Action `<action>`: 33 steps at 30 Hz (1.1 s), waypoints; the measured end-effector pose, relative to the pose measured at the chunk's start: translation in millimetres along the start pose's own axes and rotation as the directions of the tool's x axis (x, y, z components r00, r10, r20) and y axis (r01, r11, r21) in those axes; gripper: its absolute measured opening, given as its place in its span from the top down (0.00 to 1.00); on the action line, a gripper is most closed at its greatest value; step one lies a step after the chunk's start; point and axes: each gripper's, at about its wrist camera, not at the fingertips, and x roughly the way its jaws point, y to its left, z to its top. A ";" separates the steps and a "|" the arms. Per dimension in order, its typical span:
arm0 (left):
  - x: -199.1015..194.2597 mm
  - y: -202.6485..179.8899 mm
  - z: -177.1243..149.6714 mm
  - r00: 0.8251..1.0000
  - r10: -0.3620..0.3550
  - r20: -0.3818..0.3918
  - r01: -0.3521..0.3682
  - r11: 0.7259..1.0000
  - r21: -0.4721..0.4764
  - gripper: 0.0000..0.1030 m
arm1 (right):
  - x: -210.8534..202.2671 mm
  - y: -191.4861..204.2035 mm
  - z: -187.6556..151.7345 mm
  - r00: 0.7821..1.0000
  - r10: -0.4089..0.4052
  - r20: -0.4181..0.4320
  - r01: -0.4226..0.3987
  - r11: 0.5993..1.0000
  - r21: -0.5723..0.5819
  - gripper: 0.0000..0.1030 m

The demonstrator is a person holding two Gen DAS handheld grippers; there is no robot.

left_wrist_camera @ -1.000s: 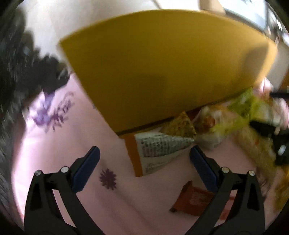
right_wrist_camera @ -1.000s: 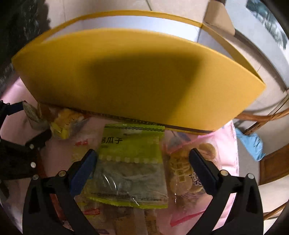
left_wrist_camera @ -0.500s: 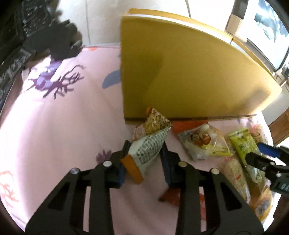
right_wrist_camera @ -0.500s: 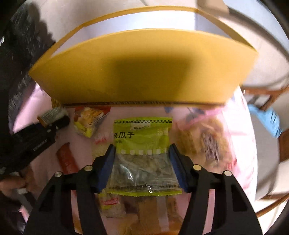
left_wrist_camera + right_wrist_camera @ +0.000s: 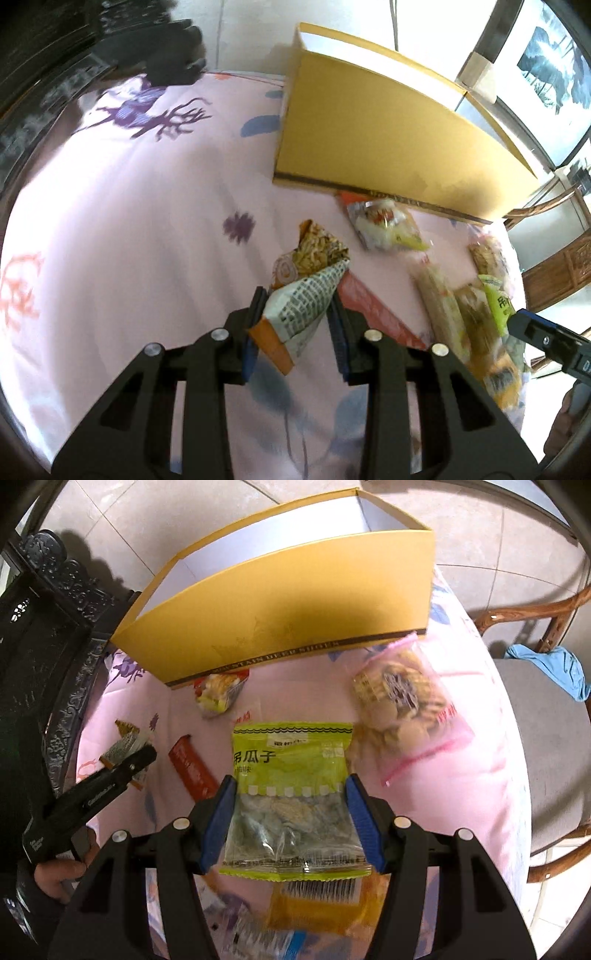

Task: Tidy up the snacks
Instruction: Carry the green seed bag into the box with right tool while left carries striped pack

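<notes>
Both our grippers clamped shut since before: left gripper (image 5: 297, 321) pinching the noodle snack packet (image 5: 306, 295), right gripper (image 5: 291, 819) gripping the green melon-seed bag (image 5: 291, 794); yellow box (image 5: 295, 605) looks empty, rest still scattered.

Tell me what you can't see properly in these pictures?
- Inside of the yellow box: the right wrist view shows only white inner walls; its front wall hides the bottom.
- Orange packet: right wrist view, mostly covered by the green seed packet.
- Snacks at the right edge: left wrist view, blurred.
- Printed snack packet: left wrist view, its lower end hidden between the jaws.
</notes>
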 end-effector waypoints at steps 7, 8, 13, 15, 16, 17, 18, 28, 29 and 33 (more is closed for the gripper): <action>-34.4 0.9 -33.1 0.998 0.057 0.005 -0.057 0.998 0.016 0.68 | -17.0 -4.5 -21.0 1.000 -0.015 0.011 0.014 1.000 0.026 0.41; -38.9 -0.8 -34.2 0.998 0.061 0.012 -0.061 0.998 0.020 0.68 | -19.7 -4.5 -25.4 1.000 -0.014 0.010 0.014 1.000 0.028 0.41; -60.2 -11.9 -36.5 0.999 0.021 0.050 -0.023 0.998 0.053 0.68 | -31.2 -9.0 -47.9 1.000 -0.021 0.017 0.020 0.998 0.058 0.41; -66.8 -18.8 -39.7 0.999 0.009 0.050 -0.013 0.996 0.091 0.68 | -36.4 -12.5 -56.0 0.999 -0.014 0.029 0.012 0.997 0.075 0.41; -70.7 -23.1 -41.4 0.999 0.001 0.052 -0.006 0.994 0.107 0.68 | -39.2 -14.7 -59.9 0.999 -0.015 0.035 0.012 0.996 0.084 0.41; -76.6 -27.3 -42.8 0.998 -0.016 0.058 0.009 0.993 0.120 0.68 | -41.5 -16.3 -62.8 0.999 -0.020 0.041 0.016 0.995 0.100 0.41; -80.5 -31.2 -43.8 0.997 -0.030 0.065 0.022 0.992 0.126 0.68 | -45.1 -18.3 -67.0 0.999 -0.019 0.041 0.014 0.993 0.118 0.41; -130.7 -46.5 -24.1 0.984 -0.073 0.160 0.049 0.988 0.148 0.68 | -76.3 -20.6 -75.9 0.997 -0.011 0.080 0.002 0.993 0.121 0.41; -134.5 -46.6 -21.8 0.984 -0.065 0.166 0.040 0.988 0.148 0.68 | -81.8 -19.7 -73.8 0.996 -0.013 0.094 0.002 0.993 0.116 0.41; -154.7 -45.3 -14.3 0.975 -0.058 0.213 0.027 0.989 0.146 0.68 | -108.9 -16.0 -57.1 0.986 -0.006 0.169 -0.009 0.996 0.092 0.41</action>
